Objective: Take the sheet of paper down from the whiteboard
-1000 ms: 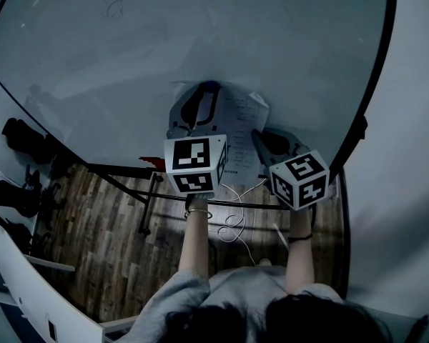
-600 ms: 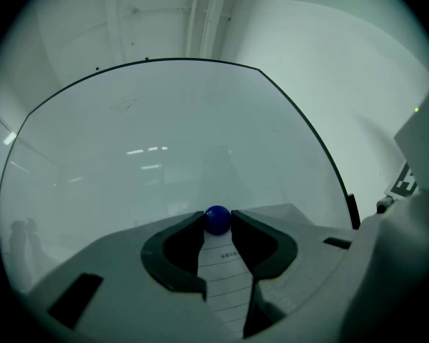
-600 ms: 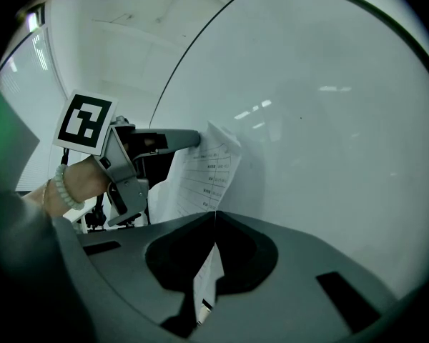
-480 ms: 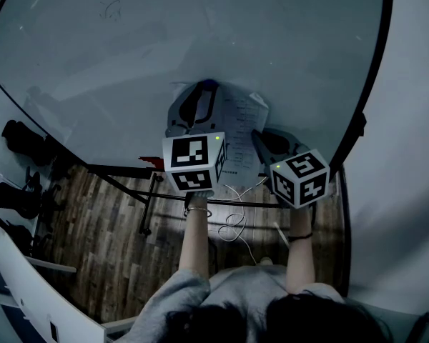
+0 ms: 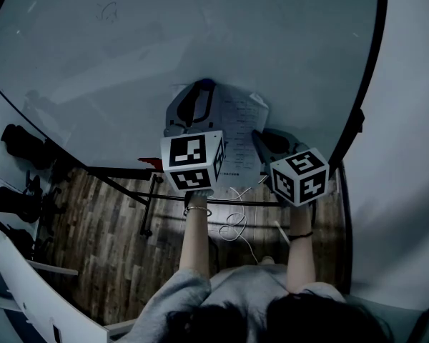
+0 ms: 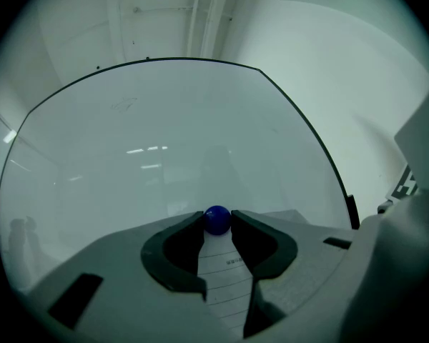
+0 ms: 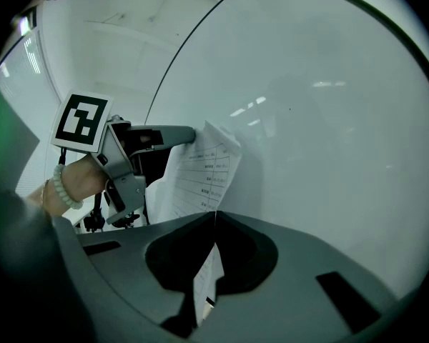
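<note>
A printed sheet of paper (image 5: 240,123) hangs on the whiteboard (image 5: 164,41), and its right edge curls off the board. My left gripper (image 5: 204,88) is at the sheet's top, shut on a small blue ball magnet (image 6: 217,221) that sits against the board between the fingertips (image 6: 200,219). My right gripper (image 5: 258,136) is lower on the sheet's right side. In the right gripper view it (image 7: 214,217) is shut on the edge of the paper (image 7: 200,174), which runs down between the jaws. The left gripper (image 7: 188,134) shows there at the sheet's top left corner.
The whiteboard's black frame (image 5: 363,98) curves down the right side, with a pale wall beyond it. Below the board are its stand's dark bars (image 5: 146,206), a wooden floor and a loose white cable (image 5: 234,225). Dark objects (image 5: 21,140) sit at the far left.
</note>
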Demonstrator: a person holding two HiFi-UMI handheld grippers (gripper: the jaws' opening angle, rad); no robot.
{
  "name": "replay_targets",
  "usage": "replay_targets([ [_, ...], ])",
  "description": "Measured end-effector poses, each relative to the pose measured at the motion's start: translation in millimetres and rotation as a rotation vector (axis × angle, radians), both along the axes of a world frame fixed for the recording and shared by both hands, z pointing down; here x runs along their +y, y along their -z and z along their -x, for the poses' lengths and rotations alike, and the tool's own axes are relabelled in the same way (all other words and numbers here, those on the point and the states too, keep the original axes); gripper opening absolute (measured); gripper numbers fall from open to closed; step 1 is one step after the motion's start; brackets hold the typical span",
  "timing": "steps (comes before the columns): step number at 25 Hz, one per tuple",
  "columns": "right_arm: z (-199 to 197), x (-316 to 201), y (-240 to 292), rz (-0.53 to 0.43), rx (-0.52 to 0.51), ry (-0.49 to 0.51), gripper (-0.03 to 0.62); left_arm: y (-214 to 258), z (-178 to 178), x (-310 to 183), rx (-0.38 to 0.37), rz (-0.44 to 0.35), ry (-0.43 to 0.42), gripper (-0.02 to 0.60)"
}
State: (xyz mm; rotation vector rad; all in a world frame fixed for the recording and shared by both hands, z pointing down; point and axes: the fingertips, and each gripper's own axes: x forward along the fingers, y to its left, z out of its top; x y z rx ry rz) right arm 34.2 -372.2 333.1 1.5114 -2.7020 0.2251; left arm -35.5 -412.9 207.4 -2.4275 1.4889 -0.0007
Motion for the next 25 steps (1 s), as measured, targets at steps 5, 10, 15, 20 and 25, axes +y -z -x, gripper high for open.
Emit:
replay_targets([
  [5,-2.3,0.8,-2.7,0.015,0.001,-0.008,0.0,0.8,0.4,0.5,0.008,0.0,-0.004,0.124],
  [10,-12.6,0.0,-16.3,0.053,0.013,-0.034,0.0,-0.1,-0.3,1.0,0.01,-0.001,-0.006,0.125],
  [15,-13.6,-0.6,-14.4,0.043,0.004,-0.039,0.001,0.1,0.8,-0.6,0.019,-0.005,-0.002,0.124],
  [20,-17.4,-0.4,-15.0,0.04,0.001,-0.051,0.001,-1.2,-1.7,1.6,0.034,0.001,-0.037,0.126],
  [25,-23.1,0.9,-15.2,0.034,-0.004,-0.072,0.002,-6.5,1.9,8.2,0.05,0.002,-0.046,0.126],
])
